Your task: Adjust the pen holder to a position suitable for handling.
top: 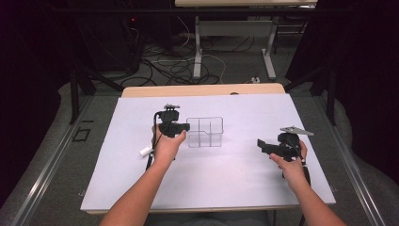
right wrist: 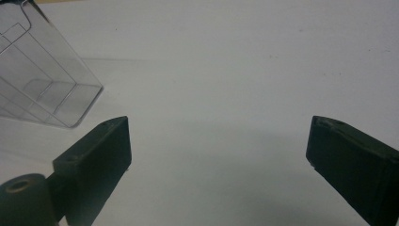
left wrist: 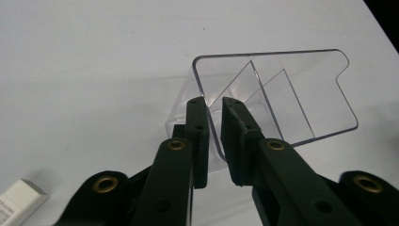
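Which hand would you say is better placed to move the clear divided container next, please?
Left. The left claw is already closed on a wall of the clear divided container, whereas the right claw stands wide open over the bare white table, well apart from the container.

You have one clear plastic organizer [top: 205, 132] (divided into compartments) on the table; one small white block [top: 146, 151] beside it; two grippers, left [top: 181, 126] and right [top: 261, 144].

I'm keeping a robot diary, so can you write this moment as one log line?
left gripper: shut on clear organizer wall | right gripper: open, holding nothing | white eraser: lying on table
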Tool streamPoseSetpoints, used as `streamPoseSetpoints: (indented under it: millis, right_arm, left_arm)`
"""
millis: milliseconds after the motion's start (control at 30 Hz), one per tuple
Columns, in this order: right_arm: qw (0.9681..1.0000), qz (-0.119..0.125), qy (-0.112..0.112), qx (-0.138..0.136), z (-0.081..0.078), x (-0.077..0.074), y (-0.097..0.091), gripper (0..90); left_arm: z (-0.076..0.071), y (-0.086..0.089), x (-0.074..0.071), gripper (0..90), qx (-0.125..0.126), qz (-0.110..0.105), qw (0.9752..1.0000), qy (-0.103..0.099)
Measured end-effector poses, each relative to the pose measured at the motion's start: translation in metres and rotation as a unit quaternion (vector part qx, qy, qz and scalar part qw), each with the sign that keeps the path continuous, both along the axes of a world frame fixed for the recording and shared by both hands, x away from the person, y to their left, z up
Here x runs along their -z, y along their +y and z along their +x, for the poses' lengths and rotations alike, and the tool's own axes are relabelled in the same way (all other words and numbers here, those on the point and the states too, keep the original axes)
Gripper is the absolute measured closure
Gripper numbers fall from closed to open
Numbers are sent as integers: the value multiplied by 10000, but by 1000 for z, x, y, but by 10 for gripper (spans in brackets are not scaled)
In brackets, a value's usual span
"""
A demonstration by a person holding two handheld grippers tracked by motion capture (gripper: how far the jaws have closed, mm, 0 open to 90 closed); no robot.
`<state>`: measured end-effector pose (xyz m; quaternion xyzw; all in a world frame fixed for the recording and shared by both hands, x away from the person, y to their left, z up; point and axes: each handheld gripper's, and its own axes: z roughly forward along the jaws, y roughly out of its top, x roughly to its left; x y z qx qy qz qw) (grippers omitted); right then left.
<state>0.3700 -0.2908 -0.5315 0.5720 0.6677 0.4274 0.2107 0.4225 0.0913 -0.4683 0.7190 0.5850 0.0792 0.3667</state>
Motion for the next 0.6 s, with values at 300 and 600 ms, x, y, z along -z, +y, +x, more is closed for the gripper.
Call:
streamPoseSetpoints:
  millis: [300, 600]
  right_arm:
    - [10000, 18, 18, 27, -1, 0, 0, 67]
    - [10000, -3, 13, 33, -1, 0, 0, 67]
  left_arm:
    - [-4, 16, -9, 701, 156, -137, 9994, -281]
    - [-12, 40, -16, 582, 308, -224, 9971, -654]
